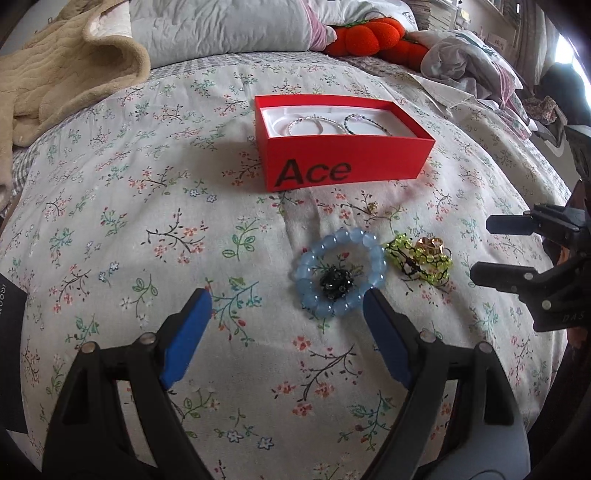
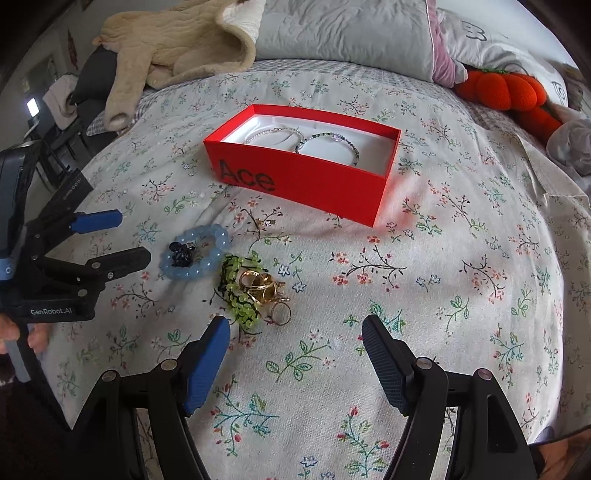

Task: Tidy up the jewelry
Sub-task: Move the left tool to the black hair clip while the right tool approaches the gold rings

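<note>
A red box (image 1: 347, 162) marked "Ace" lies open on the floral bedspread and holds two thin beaded bracelets (image 1: 334, 123); it also shows in the right wrist view (image 2: 306, 181). In front of it lie a blue bead bracelet (image 1: 340, 271) with a small black beaded piece (image 1: 336, 284) inside it, a green bead bracelet (image 1: 419, 260) and gold rings (image 1: 432, 245). My left gripper (image 1: 286, 299) is open and empty, just short of the blue bracelet. My right gripper (image 2: 295, 328) is open and empty, close to the green bracelet (image 2: 242, 291) and gold rings (image 2: 264, 286).
A beige blanket (image 1: 62, 74), grey pillows (image 1: 221, 26), an orange plush (image 1: 373, 37) and crumpled clothes (image 1: 469, 59) lie at the head of the bed. A small gold earring (image 1: 373, 206) lies between box and bracelets. The bedspread (image 1: 147, 221) stretches left.
</note>
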